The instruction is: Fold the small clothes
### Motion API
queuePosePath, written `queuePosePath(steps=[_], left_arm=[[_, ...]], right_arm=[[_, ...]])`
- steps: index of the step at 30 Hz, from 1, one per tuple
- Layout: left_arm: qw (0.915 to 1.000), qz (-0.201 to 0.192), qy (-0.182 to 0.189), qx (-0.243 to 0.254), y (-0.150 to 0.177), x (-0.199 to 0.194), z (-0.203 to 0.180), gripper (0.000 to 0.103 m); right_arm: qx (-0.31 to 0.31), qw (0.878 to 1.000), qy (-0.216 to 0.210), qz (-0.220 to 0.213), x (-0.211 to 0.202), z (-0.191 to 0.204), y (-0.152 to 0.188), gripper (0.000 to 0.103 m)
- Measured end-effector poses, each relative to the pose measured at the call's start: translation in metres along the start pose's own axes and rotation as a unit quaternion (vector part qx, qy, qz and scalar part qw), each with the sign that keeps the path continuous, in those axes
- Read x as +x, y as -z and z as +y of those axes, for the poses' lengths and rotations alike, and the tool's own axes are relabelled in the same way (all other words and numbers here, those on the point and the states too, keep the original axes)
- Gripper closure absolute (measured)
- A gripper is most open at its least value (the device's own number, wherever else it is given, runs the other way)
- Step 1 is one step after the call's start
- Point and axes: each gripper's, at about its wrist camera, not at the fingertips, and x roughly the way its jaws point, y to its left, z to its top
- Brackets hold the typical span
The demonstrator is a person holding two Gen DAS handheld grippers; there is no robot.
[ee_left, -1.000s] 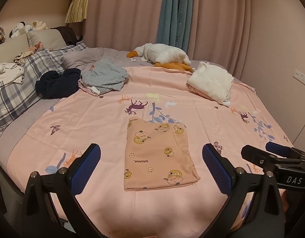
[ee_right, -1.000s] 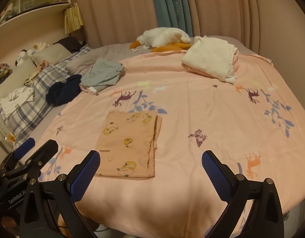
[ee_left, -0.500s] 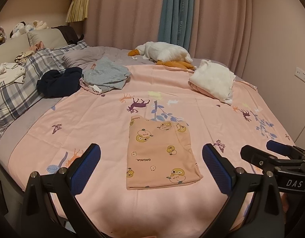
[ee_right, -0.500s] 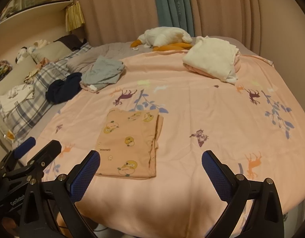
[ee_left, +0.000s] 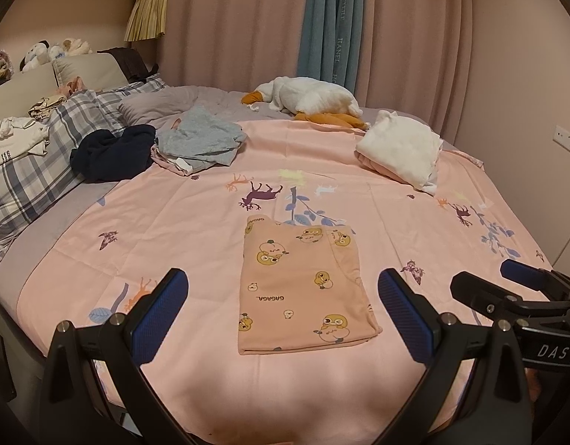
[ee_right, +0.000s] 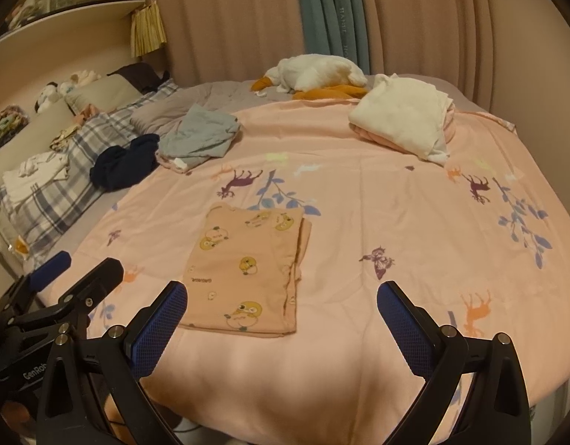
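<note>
A small peach garment with yellow duck prints lies folded into a flat rectangle on the pink printed sheet. In the right wrist view the same garment sits left of centre. My left gripper hangs open over the bed's near edge, its blue pads either side of the garment's near end and holding nothing. My right gripper is open and empty too, to the right of the garment; its fingers show at the right edge of the left wrist view.
A grey crumpled garment and a dark navy one lie at the back left. A white folded pile and a plush goose are at the back right. Plaid pillows line the left; curtains hang behind.
Both grippers have pulled back slightly and tilted up, so the folded garment sits a little lower and farther in each view. The garment itself has not moved.
</note>
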Motion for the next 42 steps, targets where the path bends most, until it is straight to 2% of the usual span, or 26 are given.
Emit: queuePosePath(steps=[42], left_arm=[[0.9997, 0.008, -0.017, 0.015, 0.0038, 0.0069, 0.0012, 0.001]], right_arm=[[0.003, 1.000, 0.026, 0.002, 0.0034, -0.0024, -0.0012, 0.002]])
